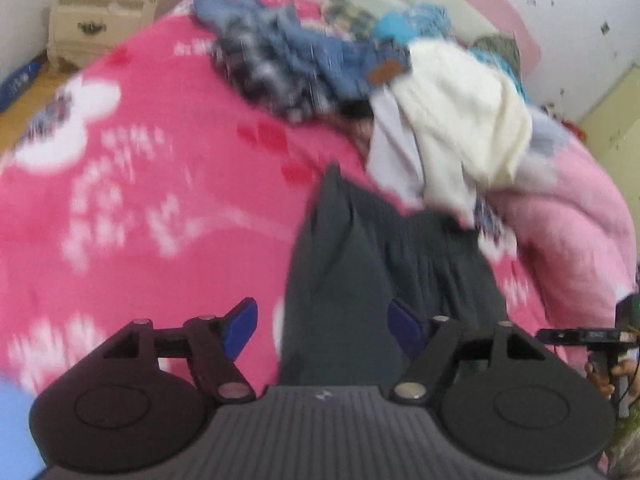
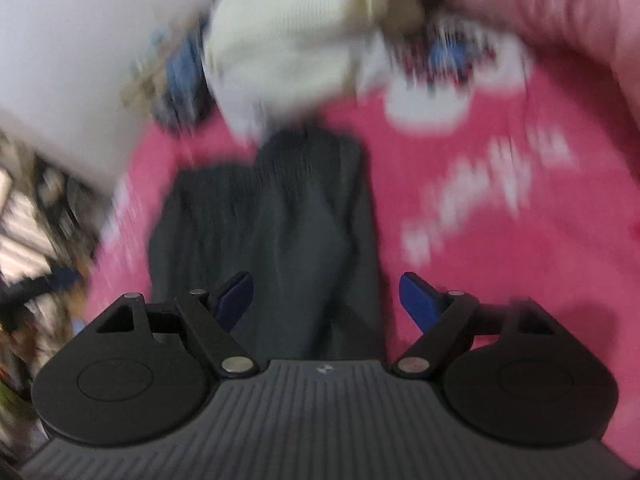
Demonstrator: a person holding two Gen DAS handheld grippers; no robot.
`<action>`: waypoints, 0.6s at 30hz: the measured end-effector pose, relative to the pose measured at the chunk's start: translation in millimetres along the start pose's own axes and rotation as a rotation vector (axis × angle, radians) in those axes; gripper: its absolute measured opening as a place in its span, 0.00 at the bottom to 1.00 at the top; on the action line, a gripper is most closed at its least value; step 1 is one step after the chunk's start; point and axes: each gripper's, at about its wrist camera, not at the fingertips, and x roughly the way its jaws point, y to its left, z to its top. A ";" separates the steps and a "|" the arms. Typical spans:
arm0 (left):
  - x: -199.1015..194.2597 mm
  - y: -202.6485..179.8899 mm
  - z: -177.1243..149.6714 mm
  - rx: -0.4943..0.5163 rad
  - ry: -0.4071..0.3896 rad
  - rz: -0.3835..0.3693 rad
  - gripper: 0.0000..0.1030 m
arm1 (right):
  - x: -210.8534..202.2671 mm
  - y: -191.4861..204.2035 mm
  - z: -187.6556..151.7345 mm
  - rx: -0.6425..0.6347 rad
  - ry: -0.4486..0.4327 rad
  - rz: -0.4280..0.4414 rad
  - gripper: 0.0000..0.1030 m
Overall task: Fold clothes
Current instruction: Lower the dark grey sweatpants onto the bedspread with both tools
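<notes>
Left gripper [image 1: 322, 326] spread wide, blue pads [image 1: 240, 330] clear of cloth, nothing pinched. Right gripper [image 2: 326, 300] likewise spread, pads [image 2: 418, 300] empty. Dark grey garment [image 1: 360, 272] lies flat on pink bedspread [image 1: 140, 184], stretching away from both grippers, far end touching heap of clothes [image 1: 320, 60] toward bed's head. Cream garment [image 1: 460, 112] on heap's near side, just beyond grey one. Cream bedside cabinet [image 1: 100, 8] past bed's far left corner. Both views motion-blurred.
</notes>
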 end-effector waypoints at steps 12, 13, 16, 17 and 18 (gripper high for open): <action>67.9 -26.3 -76.2 0.082 0.049 0.230 0.07 | 31.6 34.7 -46.3 -0.253 0.040 -0.312 0.02; 62.0 -26.5 -74.0 0.068 0.023 0.222 0.06 | 24.0 35.8 -46.3 -0.264 0.013 -0.338 0.02; 36.8 -29.2 -63.5 0.065 -0.082 0.215 0.05 | 0.0 36.3 -44.9 -0.302 -0.077 -0.454 0.01; 27.6 -29.5 -59.4 0.071 -0.116 0.220 0.05 | -6.5 33.3 -43.2 -0.311 -0.096 -0.494 0.01; 19.8 -29.3 -55.5 0.077 -0.144 0.227 0.05 | -9.7 28.7 -41.6 -0.309 -0.103 -0.516 0.01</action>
